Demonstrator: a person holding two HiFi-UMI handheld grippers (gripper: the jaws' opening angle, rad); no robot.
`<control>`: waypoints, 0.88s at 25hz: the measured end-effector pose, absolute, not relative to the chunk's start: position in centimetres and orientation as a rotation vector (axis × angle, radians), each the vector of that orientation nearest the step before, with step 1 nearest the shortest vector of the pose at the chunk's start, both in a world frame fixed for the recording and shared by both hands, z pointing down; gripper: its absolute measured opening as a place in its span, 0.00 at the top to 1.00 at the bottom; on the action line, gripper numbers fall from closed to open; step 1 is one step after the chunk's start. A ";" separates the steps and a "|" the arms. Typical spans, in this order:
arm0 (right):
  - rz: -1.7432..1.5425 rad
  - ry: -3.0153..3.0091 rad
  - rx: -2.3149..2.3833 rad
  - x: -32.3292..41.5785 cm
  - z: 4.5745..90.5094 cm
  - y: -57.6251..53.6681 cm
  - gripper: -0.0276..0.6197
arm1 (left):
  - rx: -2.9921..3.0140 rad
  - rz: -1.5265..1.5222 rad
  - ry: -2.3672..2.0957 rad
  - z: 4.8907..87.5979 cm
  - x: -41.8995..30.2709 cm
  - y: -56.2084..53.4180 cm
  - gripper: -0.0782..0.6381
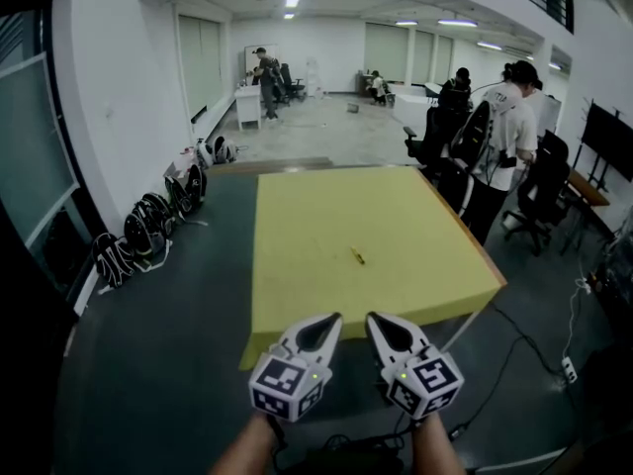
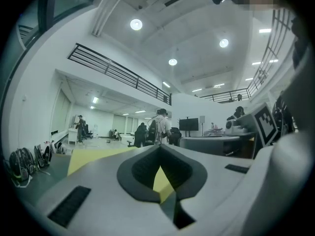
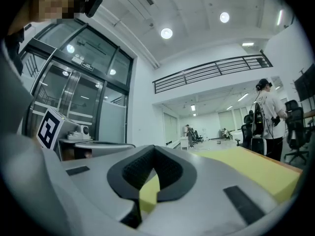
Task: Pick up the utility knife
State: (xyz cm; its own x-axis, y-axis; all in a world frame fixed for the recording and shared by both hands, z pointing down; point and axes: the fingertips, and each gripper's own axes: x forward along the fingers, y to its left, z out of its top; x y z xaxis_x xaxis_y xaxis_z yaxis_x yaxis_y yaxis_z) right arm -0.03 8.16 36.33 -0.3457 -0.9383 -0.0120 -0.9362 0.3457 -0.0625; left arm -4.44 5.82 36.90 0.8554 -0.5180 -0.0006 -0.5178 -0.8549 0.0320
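Note:
The utility knife (image 1: 357, 255) is a small yellow thing that lies near the middle of the yellow table (image 1: 297, 295), well ahead of both grippers. In the head view my left gripper (image 1: 332, 318) and right gripper (image 1: 374, 317) hover side by side just short of the table's near edge, pointing level toward it. The left gripper (image 2: 160, 149) has its jaws meeting at the tips with nothing between them. The right gripper (image 3: 154, 149) is likewise shut and empty. The knife does not show in either gripper view.
Several backpacks (image 1: 148, 228) line the left wall on the dark floor. A person (image 1: 502, 132) stands by office chairs (image 1: 542, 198) off the table's far right corner. A cable and power strip (image 1: 571, 368) lie on the floor at right.

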 end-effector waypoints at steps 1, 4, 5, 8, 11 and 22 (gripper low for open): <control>-0.067 2.540 -1.772 0.0 36.4 8.1 0.95 | 2.997 -0.012 -0.835 37.0 -4.4 5.8 0.88; -0.071 2.543 -1.780 0.1 36.4 8.2 0.95 | 2.987 -0.011 -0.832 37.0 -4.3 5.8 0.88; -0.074 2.544 -1.782 0.1 36.5 8.2 0.95 | 2.984 -0.011 -0.830 37.0 -4.3 5.8 0.88; -0.077 2.544 -1.792 -0.1 36.7 7.9 0.95 | 2.982 -0.011 -0.823 37.2 -4.4 5.6 0.88; -0.080 2.537 -1.814 -0.1 36.9 7.7 0.95 | 2.984 -0.007 -0.818 37.6 -4.4 5.3 0.88; -0.115 2.510 -1.861 1.5 37.6 6.9 0.95 | 2.974 0.012 -0.773 38.3 -2.9 4.2 0.88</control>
State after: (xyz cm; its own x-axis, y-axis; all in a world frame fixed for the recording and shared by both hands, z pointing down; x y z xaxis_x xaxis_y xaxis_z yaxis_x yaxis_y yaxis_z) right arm 1.49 6.87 37.61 -0.2918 -0.9559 0.0319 -0.9549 0.2892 -0.0679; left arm -2.95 4.15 38.34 0.8737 -0.4858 0.0245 -0.4864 -0.8714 0.0646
